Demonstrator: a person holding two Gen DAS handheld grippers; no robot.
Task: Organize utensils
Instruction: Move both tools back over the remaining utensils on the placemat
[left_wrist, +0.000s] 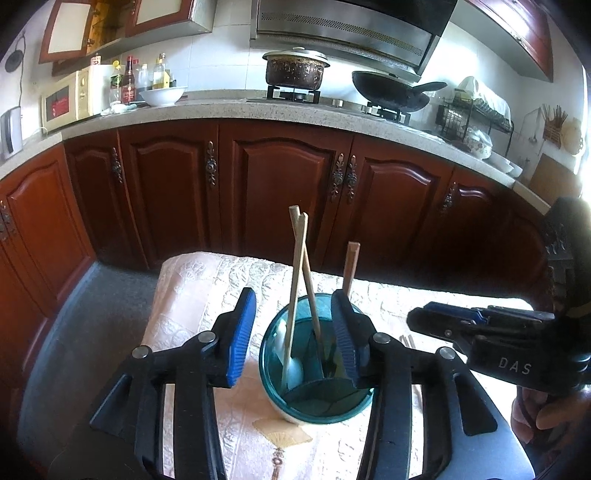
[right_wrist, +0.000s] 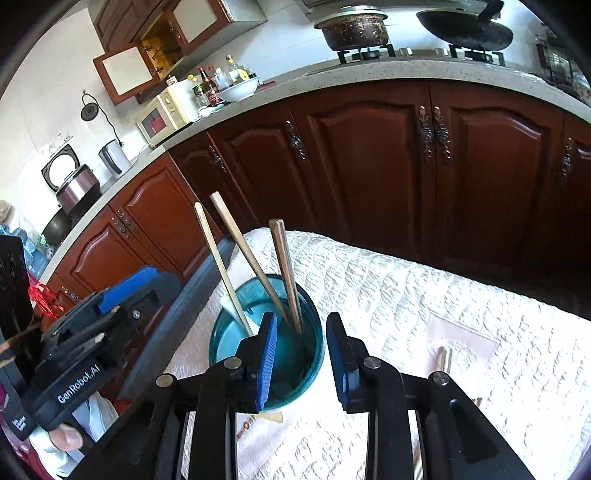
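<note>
I saw the tabletop (left_wrist: 192, 295) filling the lower half of both views under a pale embroidered cloth, with dark wooden cabinets (left_wrist: 280, 192) across the middle behind it. On the cloth, low in the centre of the left wrist view, stood the teal holder (left_wrist: 314, 402), upright. In it were two pale chopsticks (left_wrist: 299, 280) crossing near their upper ends, one darker chopstick (left_wrist: 350, 267) at the far right rim, and a white spoon (left_wrist: 293, 369) against the left inner wall.

My left gripper (left_wrist: 295, 332) had its fingers wide apart, one blue pad to the left of the holder, clear of it, the other over its right rim; whether that pad touched the rim I could not tell. Nothing was gripped.

My right gripper (right_wrist: 301, 354) had its fingers at a narrower gap, holding nothing. In the right wrist view the holder (right_wrist: 225, 347) lay at lower centre, mostly to the left of the gap, with the left pad overlapping its near right side. A few more chopsticks (right_wrist: 443, 360) lay flat on the cloth at lower right, just past the right pad.
</note>
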